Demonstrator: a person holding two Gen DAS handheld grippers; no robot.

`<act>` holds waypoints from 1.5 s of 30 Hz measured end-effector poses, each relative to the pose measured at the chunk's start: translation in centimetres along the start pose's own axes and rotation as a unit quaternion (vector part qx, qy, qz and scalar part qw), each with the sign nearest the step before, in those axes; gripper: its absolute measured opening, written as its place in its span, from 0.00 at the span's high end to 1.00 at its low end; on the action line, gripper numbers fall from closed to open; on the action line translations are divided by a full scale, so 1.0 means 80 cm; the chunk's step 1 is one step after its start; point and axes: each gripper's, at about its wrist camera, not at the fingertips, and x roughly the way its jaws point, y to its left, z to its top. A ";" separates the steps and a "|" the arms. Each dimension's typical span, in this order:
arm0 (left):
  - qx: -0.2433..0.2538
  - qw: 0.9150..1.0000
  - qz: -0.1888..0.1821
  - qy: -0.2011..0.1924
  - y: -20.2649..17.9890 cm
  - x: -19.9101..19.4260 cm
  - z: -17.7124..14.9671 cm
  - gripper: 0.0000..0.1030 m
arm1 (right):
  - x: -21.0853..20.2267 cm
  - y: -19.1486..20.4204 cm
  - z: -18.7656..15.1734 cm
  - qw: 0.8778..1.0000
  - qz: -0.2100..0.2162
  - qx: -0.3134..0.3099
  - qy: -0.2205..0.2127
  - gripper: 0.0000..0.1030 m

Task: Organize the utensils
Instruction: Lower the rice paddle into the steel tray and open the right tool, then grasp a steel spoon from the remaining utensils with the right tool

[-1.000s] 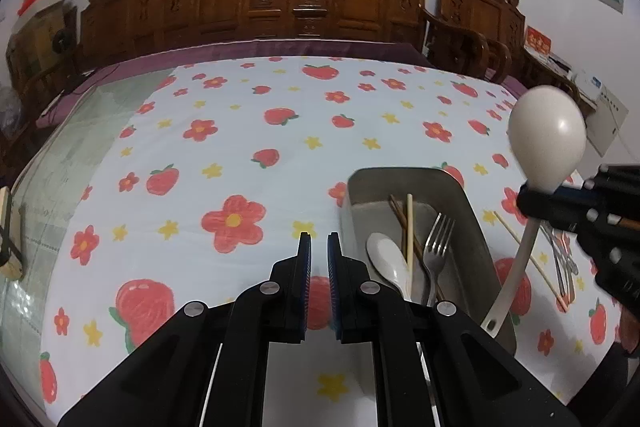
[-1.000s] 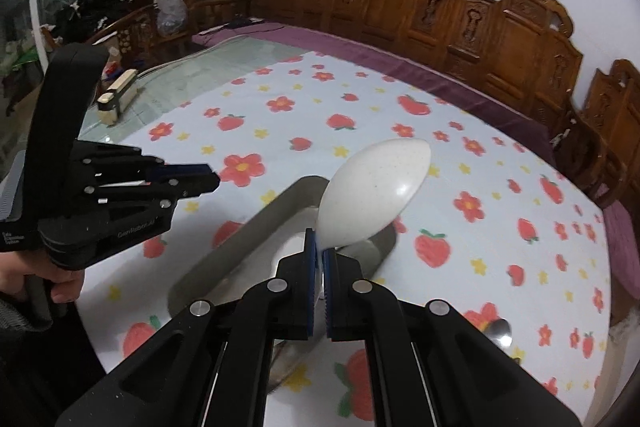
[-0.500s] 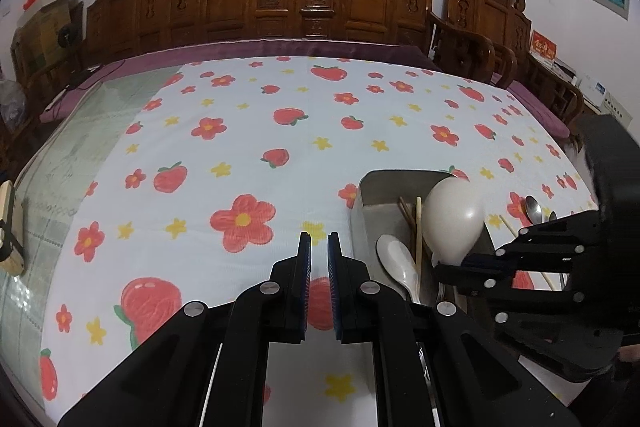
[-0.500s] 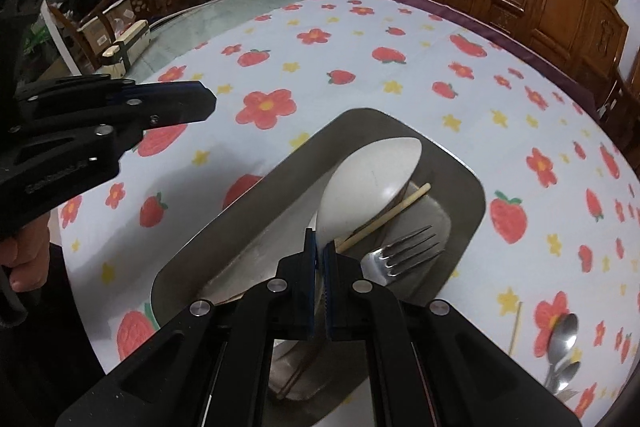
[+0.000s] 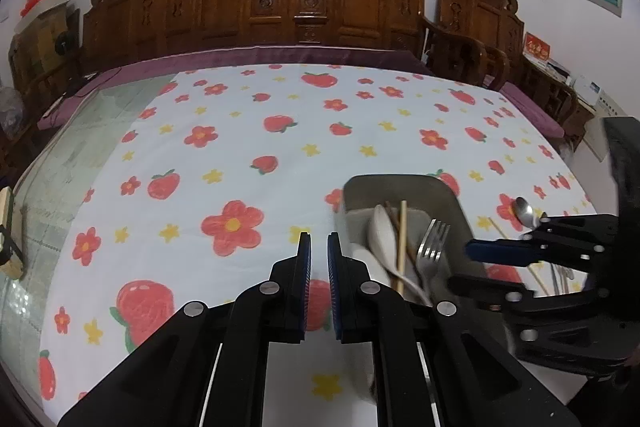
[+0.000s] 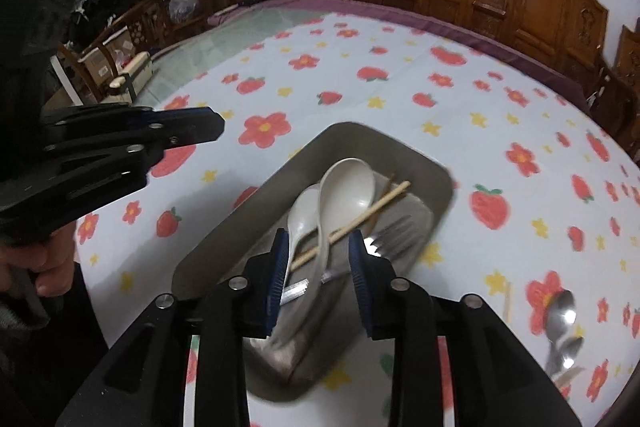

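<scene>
the right gripper [image 6: 316, 267] has just been opening over the metal tray [image 6: 352, 139], and the big white ladle [image 6: 346, 187] it let go now lies in the tray, its handle between the parted jaws but not pinched. it rests across a smaller white spoon [image 6: 300, 211], beside a chopstick [image 6: 372, 209] and a fork [image 6: 394, 235]. the left gripper [image 5: 316, 267] hangs nearly closed and empty over the flowered cloth [image 5: 240, 155], just beside the tray. so this drop-off looks done. steel spoons [image 6: 560, 315] lie loose on the cloth, well apart from the tray; i'd guess the next move means lifting clear and fetching those
</scene>
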 end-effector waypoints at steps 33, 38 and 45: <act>0.098 0.993 -0.058 -0.021 -0.187 -0.035 -0.045 0.32 | -0.110 -0.198 -0.188 0.982 -0.131 0.132 -0.036 0.75; 0.099 0.993 -0.068 -0.003 -0.208 -0.030 -0.053 0.32 | -0.080 -0.214 -0.178 0.985 -0.115 0.128 -0.023 0.81; 0.118 0.991 -0.064 0.012 -0.239 -0.018 -0.062 0.32 | -0.049 -0.232 -0.159 0.987 -0.100 0.123 -0.008 0.81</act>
